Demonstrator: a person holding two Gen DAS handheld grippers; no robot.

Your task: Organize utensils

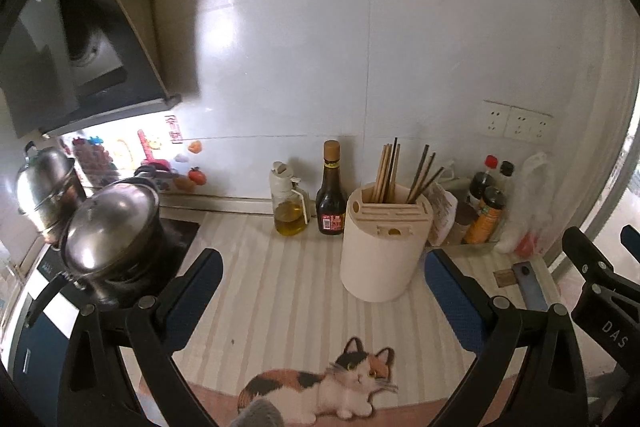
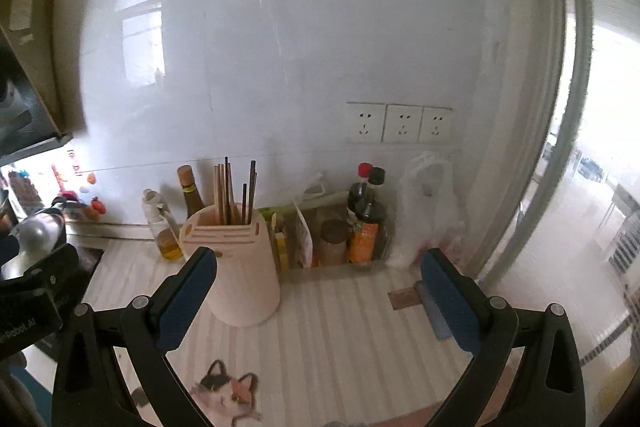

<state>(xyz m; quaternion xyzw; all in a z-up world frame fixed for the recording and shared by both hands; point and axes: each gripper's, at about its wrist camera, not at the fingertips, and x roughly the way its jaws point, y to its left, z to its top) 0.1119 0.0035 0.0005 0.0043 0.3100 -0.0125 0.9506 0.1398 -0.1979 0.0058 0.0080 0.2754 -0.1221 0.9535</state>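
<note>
A cream cylindrical utensil holder (image 1: 382,247) stands on the striped counter mat (image 1: 280,287). Light wooden chopsticks (image 1: 386,171) and dark chopsticks (image 1: 424,173) stand upright in it. A knife with a blue handle (image 1: 530,283) lies flat on the counter to the holder's right. My left gripper (image 1: 324,263) is open and empty, held above the mat just in front of the holder. In the right wrist view the holder (image 2: 240,267) stands left of centre and the blue-handled knife (image 2: 434,307) lies by the right finger. My right gripper (image 2: 318,265) is open and empty.
An oil cruet (image 1: 289,205) and a soy sauce bottle (image 1: 331,191) stand at the wall. Steel pots (image 1: 112,227) sit on the stove at left. Bottles (image 2: 366,219), packets and a plastic bag (image 2: 428,211) crowd the right corner. A cat picture (image 1: 328,387) is on the mat.
</note>
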